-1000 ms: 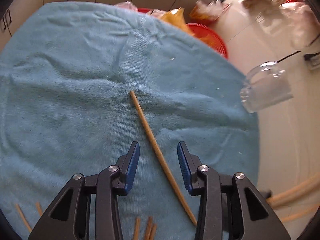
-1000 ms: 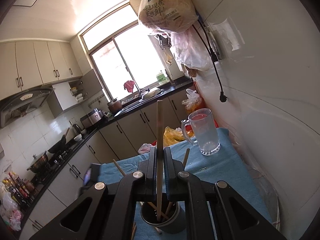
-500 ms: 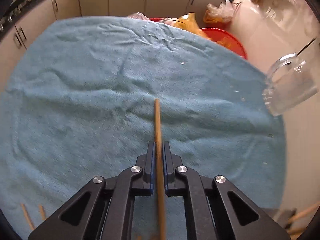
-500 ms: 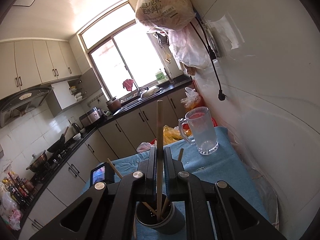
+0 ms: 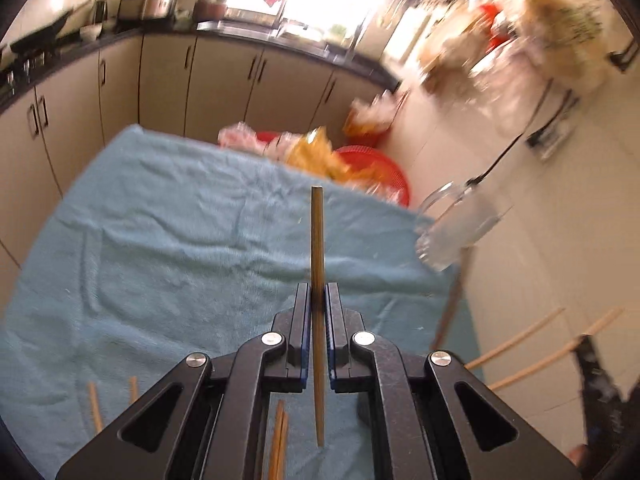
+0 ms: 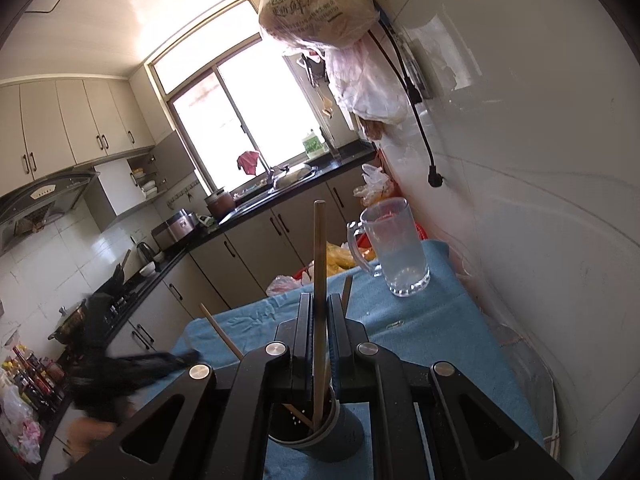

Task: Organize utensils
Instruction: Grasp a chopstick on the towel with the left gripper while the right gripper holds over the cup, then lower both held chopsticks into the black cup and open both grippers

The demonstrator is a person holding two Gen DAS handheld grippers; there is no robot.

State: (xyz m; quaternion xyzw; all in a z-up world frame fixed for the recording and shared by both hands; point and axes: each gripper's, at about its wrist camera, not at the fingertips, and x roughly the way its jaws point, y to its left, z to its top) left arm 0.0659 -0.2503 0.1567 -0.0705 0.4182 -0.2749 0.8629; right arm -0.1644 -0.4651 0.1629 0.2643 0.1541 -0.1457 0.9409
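Chopsticks are the things being tidied. Loose chopsticks [image 5: 94, 407] are lying at the near left of the blue towel [image 5: 160, 240] covering the worktop, with another pair [image 5: 278, 440] lying under the left gripper [image 5: 318, 300]. Its jaws are clenching one chopstick [image 5: 317, 240] near the thinner end, the thick end sticking up clear of the towel. Such a stick looks light, stiff and smooth, so it is likely to swivel or slip in a narrow pinch; taking it nearer the middle would probably be steadier.

Further right, a glass mug [image 5: 456, 232] is standing at the towel's far edge, apparently with nothing inside, though blur is making that uncertain. More chopsticks [image 5: 516, 340] are leaning out at the right.

In the right wrist view, the right gripper [image 6: 320, 308] is grasping a second chopstick [image 6: 319, 248] upright, its jaws clenched, its lower tip already dipping into the dark cup [image 6: 344, 436] standing on the towel. That cup is holding at least two other sticks [image 6: 222, 332] leaning outward. The mug [image 6: 394, 248] is standing well behind it.
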